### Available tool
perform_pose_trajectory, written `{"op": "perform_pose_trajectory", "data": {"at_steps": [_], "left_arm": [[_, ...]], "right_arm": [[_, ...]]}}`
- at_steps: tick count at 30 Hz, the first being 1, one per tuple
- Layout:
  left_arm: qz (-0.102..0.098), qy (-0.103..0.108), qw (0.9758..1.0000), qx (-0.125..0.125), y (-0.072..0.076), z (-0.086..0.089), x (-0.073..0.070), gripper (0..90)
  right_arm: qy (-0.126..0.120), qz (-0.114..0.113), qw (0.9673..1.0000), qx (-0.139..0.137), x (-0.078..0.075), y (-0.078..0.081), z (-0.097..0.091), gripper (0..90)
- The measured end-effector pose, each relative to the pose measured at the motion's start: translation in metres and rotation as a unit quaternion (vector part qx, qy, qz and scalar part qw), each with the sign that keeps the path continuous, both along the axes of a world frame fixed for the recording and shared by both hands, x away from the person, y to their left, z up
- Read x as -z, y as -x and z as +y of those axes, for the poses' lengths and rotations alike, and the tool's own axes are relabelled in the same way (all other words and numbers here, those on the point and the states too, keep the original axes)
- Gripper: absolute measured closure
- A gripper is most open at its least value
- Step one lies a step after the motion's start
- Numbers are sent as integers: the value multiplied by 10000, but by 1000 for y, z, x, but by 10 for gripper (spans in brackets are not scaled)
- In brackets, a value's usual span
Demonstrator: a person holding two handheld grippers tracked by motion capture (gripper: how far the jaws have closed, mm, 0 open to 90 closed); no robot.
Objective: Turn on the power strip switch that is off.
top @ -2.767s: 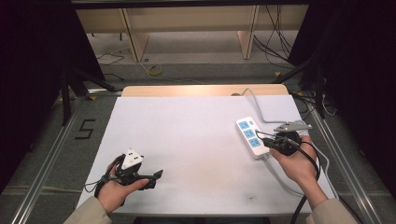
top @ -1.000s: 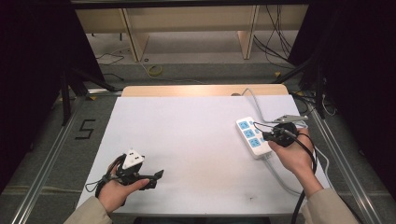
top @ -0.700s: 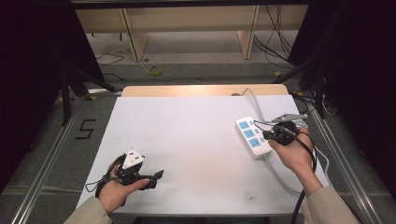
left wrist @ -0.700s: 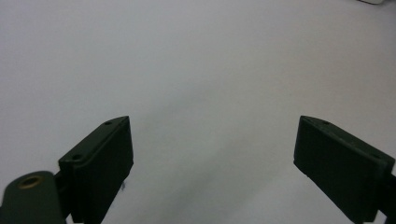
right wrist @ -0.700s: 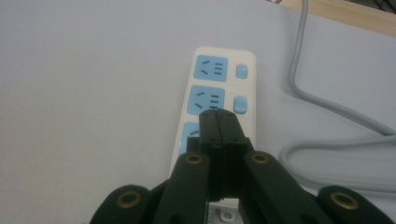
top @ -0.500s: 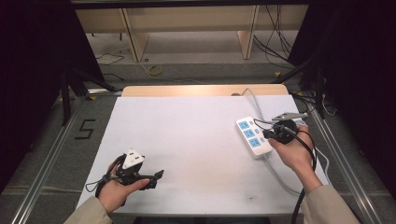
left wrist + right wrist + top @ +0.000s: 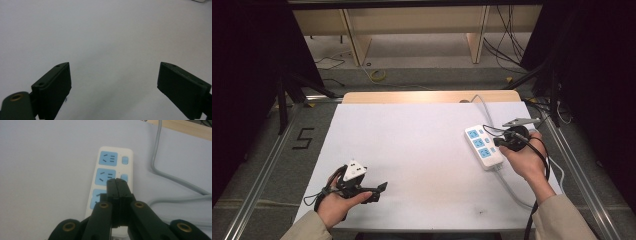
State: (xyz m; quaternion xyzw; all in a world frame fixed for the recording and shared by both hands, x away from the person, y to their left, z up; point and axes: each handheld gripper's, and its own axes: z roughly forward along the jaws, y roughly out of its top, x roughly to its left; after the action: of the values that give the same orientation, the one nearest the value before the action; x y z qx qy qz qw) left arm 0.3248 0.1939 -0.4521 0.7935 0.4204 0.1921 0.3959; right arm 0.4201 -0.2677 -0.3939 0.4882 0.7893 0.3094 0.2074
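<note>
A white power strip (image 7: 483, 148) with three blue sockets and small switches lies at the right of the white table (image 7: 422, 135). My right gripper (image 7: 498, 142) hovers over it, jaws shut with nothing between them. In the right gripper view the tips of the right gripper (image 7: 117, 181) sit over the power strip (image 7: 103, 173), between the middle socket and its switch (image 7: 124, 178); whether they touch it I cannot tell. At the front left my left gripper (image 7: 380, 187) is low over bare table. In its own view the left gripper (image 7: 113, 87) has its jaws wide open and holds nothing.
The strip's grey cable (image 7: 155, 157) loops on the table to its right and runs off the far wooden edge (image 7: 427, 96). A second stretch of grey cable (image 7: 517, 192) trails toward the front right. Metal rails (image 7: 262, 170) flank the table on the floor.
My right gripper has shifted slightly forward along the power strip, from its near end toward the middle socket. The left gripper has stayed where it was.
</note>
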Motion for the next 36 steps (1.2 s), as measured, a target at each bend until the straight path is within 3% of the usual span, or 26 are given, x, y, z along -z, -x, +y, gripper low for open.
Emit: {"op": "perform_pose_trajectory", "data": {"at_steps": [36], "left_arm": [[20, -7, 10000, -6, 0, 0, 0, 116]], "right_arm": [[61, 176, 9998, 89, 0, -23, 0, 900]]}}
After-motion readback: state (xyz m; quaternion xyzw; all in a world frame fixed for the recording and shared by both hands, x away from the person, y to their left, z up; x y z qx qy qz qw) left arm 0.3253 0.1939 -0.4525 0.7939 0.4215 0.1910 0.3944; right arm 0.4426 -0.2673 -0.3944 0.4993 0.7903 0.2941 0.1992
